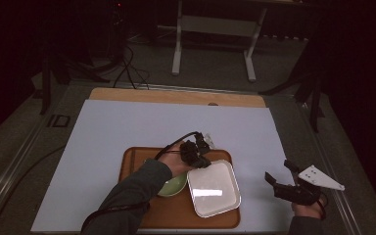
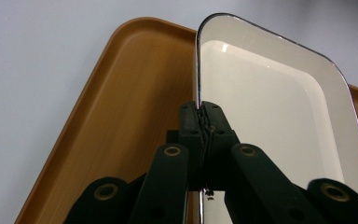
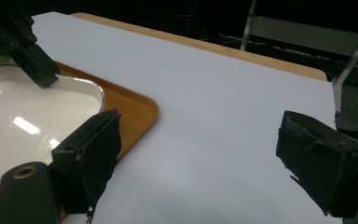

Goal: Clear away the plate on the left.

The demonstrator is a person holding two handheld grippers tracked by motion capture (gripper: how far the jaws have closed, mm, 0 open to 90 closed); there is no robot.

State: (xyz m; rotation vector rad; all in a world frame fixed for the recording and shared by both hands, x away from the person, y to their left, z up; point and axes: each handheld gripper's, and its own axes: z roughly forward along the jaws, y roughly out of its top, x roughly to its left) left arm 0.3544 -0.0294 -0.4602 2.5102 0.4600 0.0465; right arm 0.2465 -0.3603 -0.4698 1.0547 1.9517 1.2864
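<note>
Left forearm in a dark sleeve (image 1: 127, 196) reaching in from the bottom edge, slanting up and to the right across the brown tray (image 1: 132, 161). Left gripper (image 1: 196, 152) at the far end of that forearm, tipped downward over the tray's far right part, cable looping back toward the wrist. Fingers (image 2: 193, 123) closed hard on the rim of the white enamel dish (image 1: 214, 188), pinching its dark-edged lip at the corner nearest the tray's far edge; in the left gripper view, the two black pads pressed together with the thin rim between them. Dish lying on the right half of the tray (image 2: 121, 116), its right edge reaching past the tray's right rim; whether lifted off the tray at the gripped corner, cannot tell. Green bowl (image 1: 174, 186) just left of the dish, on the tray, partly under the left hand.

Right hand (image 1: 309, 208) low, well to the right of the tray, over the white sheet (image 1: 127, 122) covering the tabletop. Right gripper (image 1: 280, 172) pointing up and to the left toward the tray, grey three-cornered plate on top. Fingers (image 3: 91, 154) spread wide apart, holding nothing, bare white sheet between them; in the right gripper view, tray corner (image 3: 140, 109) and dish (image 3: 28, 126) just beyond the left-hand finger, apart from it.
</note>
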